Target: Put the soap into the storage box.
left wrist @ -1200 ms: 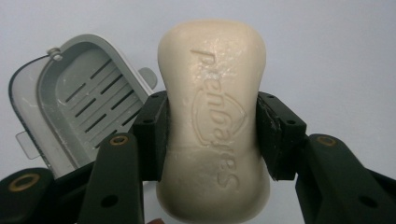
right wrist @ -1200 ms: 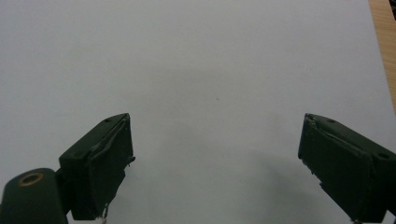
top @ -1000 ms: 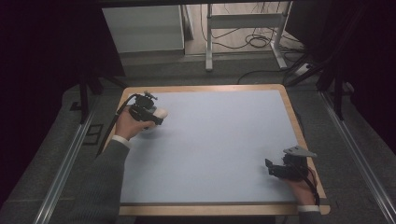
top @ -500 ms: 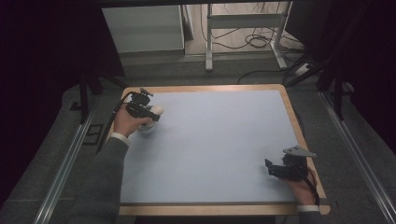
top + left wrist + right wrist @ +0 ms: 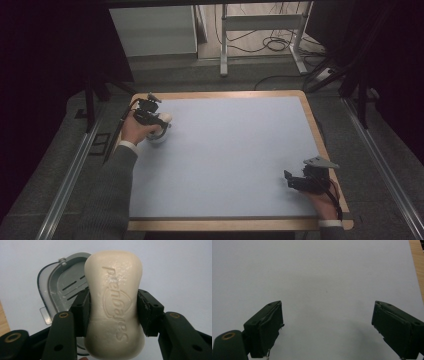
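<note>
A cream bar of soap (image 5: 113,307) with embossed lettering is clamped at its waist between the jaws of my left gripper (image 5: 113,312). Just beyond it a grey soap dish (image 5: 62,287) with drain slots lies on the pale blue mat. In the high view the left gripper (image 5: 150,116) hovers at the table's far left with the soap (image 5: 165,119) over the dish (image 5: 159,137). My right gripper (image 5: 295,182) rests near the front right corner; its jaws stand wide apart over bare mat (image 5: 327,322).
The pale blue mat (image 5: 225,155) covers a table with a wooden rim (image 5: 320,135). Beyond the far edge are a white cabinet (image 5: 152,30), a metal stand (image 5: 260,30) and cables on the floor. Metal rails run along both sides.
My left hand has carried the soap a little toward the front and down, over the dish. The right gripper has stayed put.
</note>
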A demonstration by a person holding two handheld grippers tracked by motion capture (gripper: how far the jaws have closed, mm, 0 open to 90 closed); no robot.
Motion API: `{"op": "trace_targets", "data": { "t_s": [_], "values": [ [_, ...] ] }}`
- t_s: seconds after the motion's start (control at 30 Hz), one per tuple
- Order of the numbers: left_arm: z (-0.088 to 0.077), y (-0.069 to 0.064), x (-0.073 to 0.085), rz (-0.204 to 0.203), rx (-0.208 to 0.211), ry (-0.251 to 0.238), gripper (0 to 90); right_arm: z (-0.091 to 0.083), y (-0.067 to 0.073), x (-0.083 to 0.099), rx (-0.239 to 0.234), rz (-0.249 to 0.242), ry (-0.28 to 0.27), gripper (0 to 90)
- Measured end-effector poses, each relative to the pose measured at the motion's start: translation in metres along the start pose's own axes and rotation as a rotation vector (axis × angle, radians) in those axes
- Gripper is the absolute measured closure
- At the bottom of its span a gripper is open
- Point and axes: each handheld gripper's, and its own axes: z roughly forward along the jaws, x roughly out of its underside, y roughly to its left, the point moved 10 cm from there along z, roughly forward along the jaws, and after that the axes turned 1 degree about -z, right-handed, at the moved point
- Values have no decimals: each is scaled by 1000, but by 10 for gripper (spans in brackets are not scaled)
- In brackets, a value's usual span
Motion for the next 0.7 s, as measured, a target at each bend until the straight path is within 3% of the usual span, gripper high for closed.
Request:
{"op": "trace_targets", "data": {
  "t_s": [0.7],
  "values": [
    [13,21,3,-93,-44,-2,495,0,-1,1,1,2,2,100]
  ]
}}
